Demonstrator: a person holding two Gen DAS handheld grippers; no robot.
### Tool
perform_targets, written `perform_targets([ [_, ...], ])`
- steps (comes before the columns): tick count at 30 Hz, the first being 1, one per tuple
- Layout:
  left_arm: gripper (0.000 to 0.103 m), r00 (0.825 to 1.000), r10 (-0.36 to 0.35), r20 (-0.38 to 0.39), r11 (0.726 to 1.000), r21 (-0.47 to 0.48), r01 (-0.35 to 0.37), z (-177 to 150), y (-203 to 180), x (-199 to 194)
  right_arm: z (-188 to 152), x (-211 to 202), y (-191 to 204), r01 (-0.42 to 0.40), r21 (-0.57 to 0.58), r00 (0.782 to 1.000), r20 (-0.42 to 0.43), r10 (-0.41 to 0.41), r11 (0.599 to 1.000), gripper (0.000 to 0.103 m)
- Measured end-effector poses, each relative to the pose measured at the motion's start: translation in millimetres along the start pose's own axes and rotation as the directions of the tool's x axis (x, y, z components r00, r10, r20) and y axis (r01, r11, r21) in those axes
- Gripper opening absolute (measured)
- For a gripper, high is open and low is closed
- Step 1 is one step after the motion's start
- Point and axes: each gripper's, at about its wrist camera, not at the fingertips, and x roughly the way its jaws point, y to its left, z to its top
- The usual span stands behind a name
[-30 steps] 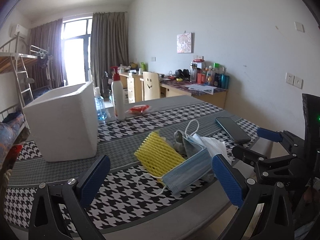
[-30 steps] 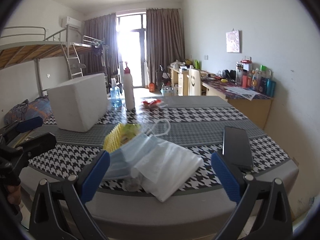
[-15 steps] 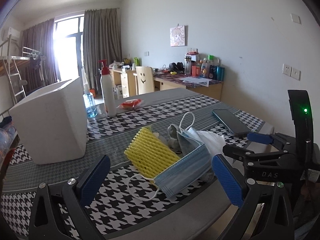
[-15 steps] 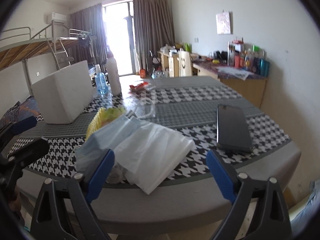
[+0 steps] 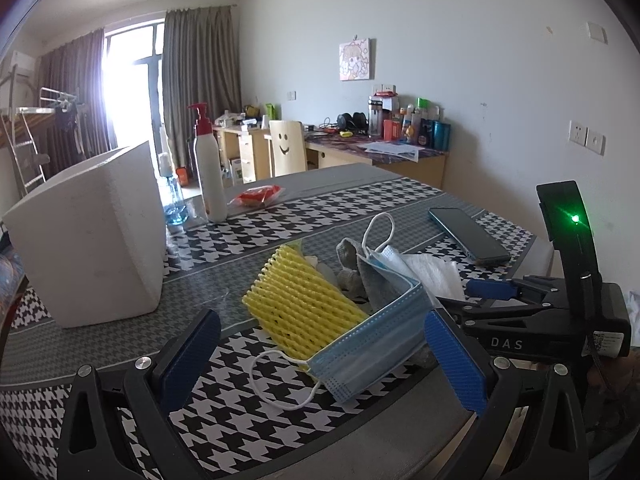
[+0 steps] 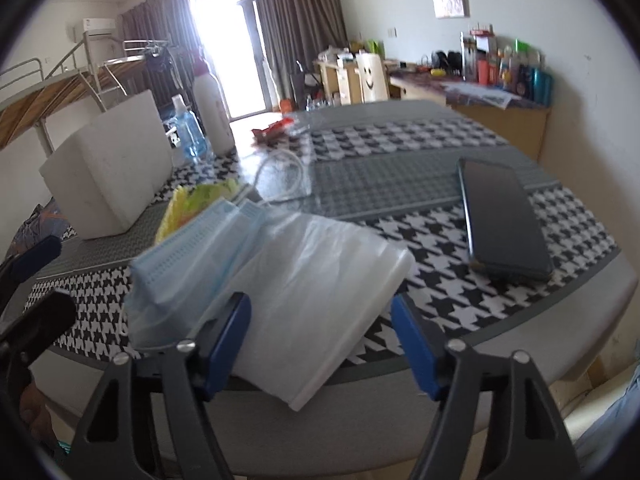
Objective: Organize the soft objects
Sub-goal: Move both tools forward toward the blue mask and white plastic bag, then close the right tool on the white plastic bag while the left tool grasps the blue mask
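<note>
A pile of soft things lies at the table's near edge: a yellow foam net (image 5: 298, 304), a blue face mask (image 5: 370, 354), a grey cloth (image 5: 354, 268) and a folded white plastic bag (image 6: 316, 288). The mask also shows in the right wrist view (image 6: 192, 248). My left gripper (image 5: 320, 364) is open, its jaws either side of the mask and net. My right gripper (image 6: 320, 344) is open, its jaws straddling the near end of the plastic bag. The right gripper also shows in the left wrist view (image 5: 492, 292), at the pile's right.
A white foam box (image 5: 88, 232) stands at the left. Behind the pile are a white pump bottle (image 5: 208, 176), a blue spray bottle (image 5: 172, 196) and a red packet (image 5: 258, 196). A dark phone (image 6: 500, 220) lies on the right of the houndstooth tablecloth (image 5: 240, 404).
Both grippers have moved closer to the pile. The right gripper's jaws have narrowed and now sit around the plastic bag's near end.
</note>
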Motion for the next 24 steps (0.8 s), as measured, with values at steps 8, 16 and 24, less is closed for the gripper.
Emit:
perform_targets([
  [8,0.102,1.000,0.002,-0.011,1.000,-0.005,-0.002,0.2,0.6,3.1,-3.4,6.7,-0.3,-0.021,0.004,0.999,-0.044,0.022,1.000,0.057],
  [16,0.102,0.998,-0.059,-0.036,0.998,0.014,0.060,-3.9,-8.2,8.7,-4.1,8.2,3.4,0.024,-0.042,0.998,-0.056,-0.026,0.999,0.026],
  [24,0.102,0.993,-0.117,-0.025,0.992,0.050,0.118,-1.9,-24.2,11.9,3.0,-9.6,-1.6,0.044,-0.065,0.999,0.012,-0.043,0.997,0.015],
])
